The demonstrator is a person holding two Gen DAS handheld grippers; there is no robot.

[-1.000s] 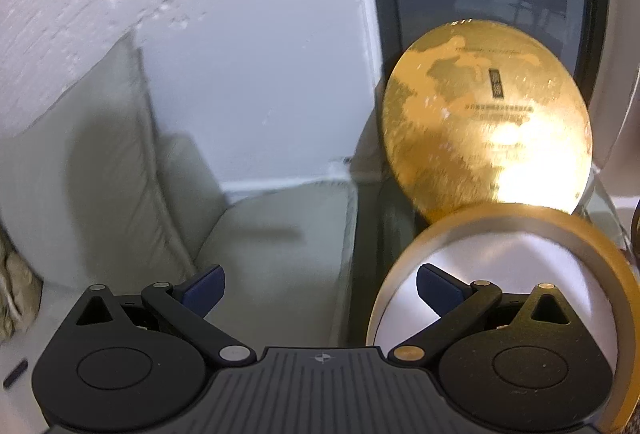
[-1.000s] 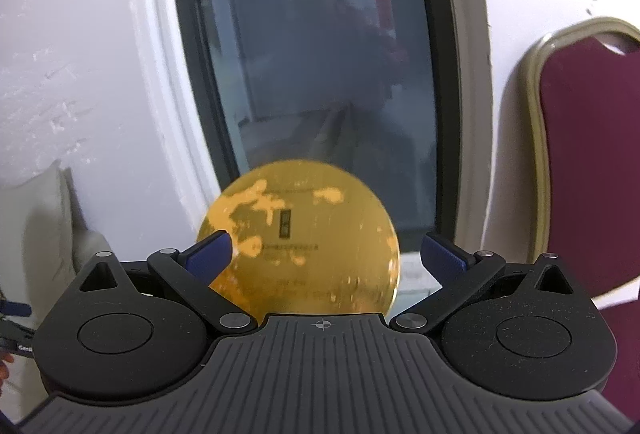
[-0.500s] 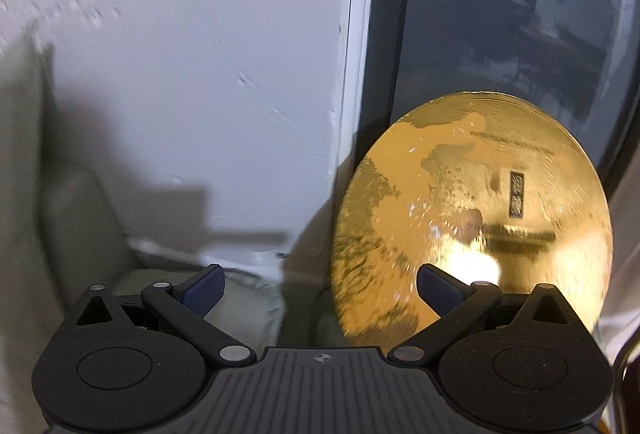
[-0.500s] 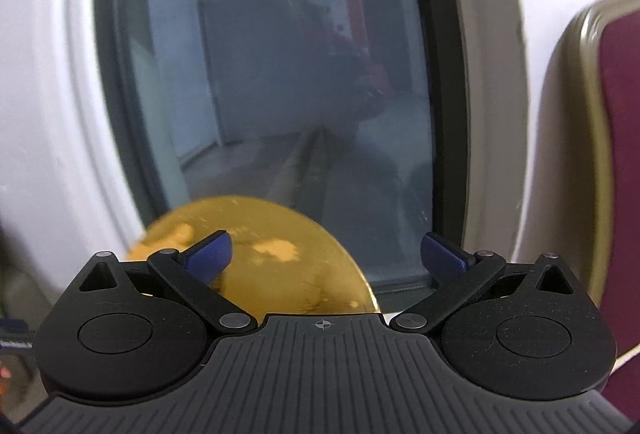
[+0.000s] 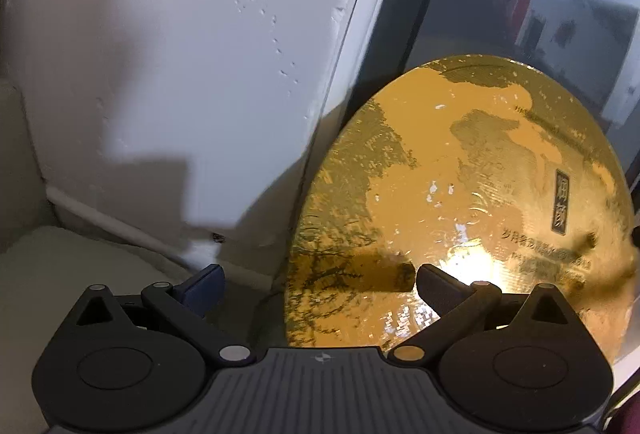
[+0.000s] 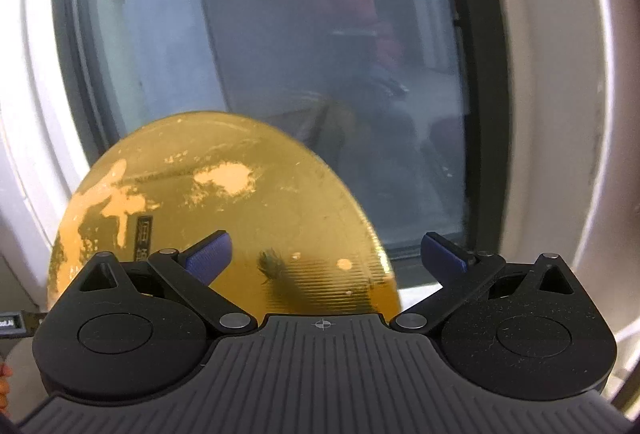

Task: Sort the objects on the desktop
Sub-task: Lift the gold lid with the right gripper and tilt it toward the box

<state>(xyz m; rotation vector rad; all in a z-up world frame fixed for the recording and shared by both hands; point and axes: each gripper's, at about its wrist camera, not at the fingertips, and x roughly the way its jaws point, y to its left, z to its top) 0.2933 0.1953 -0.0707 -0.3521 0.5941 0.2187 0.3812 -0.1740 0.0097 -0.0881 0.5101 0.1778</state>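
A round golden plate point(image 5: 460, 194) with a small dark label stands upright against the dark window. In the left wrist view it fills the right half, close ahead; my left gripper point(image 5: 316, 280) is open, its right finger in front of the plate's face and its left finger beside the plate's left edge. In the right wrist view the golden plate point(image 6: 224, 218) sits low left behind my right gripper point(image 6: 326, 250), which is open with nothing between its fingers. No desktop surface shows in either view.
A white wall point(image 5: 200, 74) and window frame point(image 5: 360, 34) run left of the plate. A pale cushion point(image 5: 60, 266) lies low left. The dark window glass point(image 6: 300, 54) reflects a person. A white frame point(image 6: 552, 114) borders the window's right side.
Both cameras have moved closer to the plate, which now looks larger. The gold-rimmed chair back and the maroon chair have left the views. Both grippers stayed open.
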